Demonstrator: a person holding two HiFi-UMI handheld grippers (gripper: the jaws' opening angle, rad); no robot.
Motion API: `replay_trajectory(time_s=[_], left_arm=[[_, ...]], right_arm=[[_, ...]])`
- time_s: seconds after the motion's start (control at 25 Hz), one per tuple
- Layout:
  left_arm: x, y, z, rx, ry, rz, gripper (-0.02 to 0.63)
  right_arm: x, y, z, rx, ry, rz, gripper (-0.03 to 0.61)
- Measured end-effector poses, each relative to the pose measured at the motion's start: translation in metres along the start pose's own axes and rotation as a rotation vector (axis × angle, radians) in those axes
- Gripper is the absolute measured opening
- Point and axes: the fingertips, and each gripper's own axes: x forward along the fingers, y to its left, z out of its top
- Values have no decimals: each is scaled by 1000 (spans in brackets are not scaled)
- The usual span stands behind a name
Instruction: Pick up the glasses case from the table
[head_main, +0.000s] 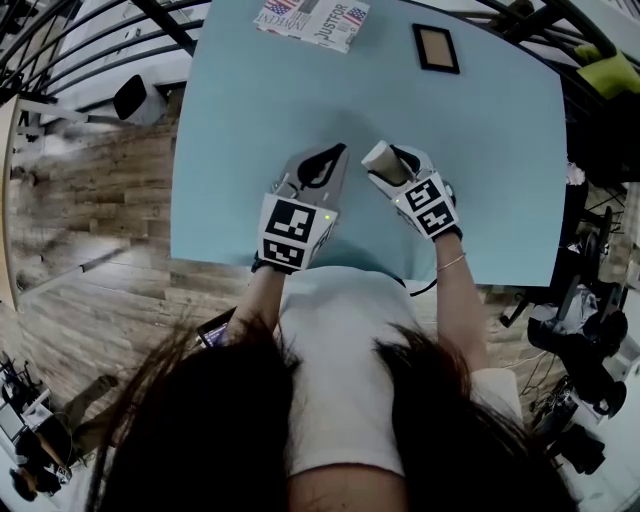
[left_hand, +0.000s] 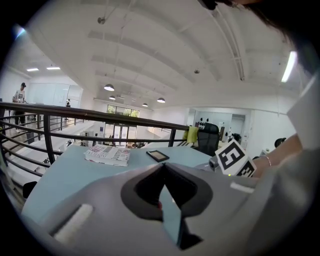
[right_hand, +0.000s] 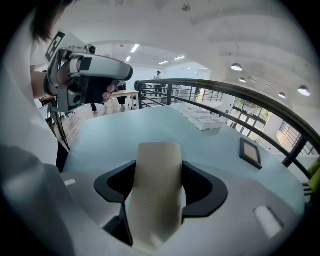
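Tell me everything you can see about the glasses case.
The glasses case is long and cream-coloured, with a rounded end and a smooth, matte shell. A faint mark on its top is too small to read. The right gripper clamps it by its long sides, a black pad pressing on each, and the rounded end sticks out past the jaws. It appears to be held above the light blue table, touching nothing but the gripper.
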Motion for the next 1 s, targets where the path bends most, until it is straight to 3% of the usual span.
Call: replay_trajectory(time_s=[1.0], left_arm=[[-16,-27,8,65,-26,-2,57]], right_arm=[[-115,-23,50,72,-300,-235,285]])
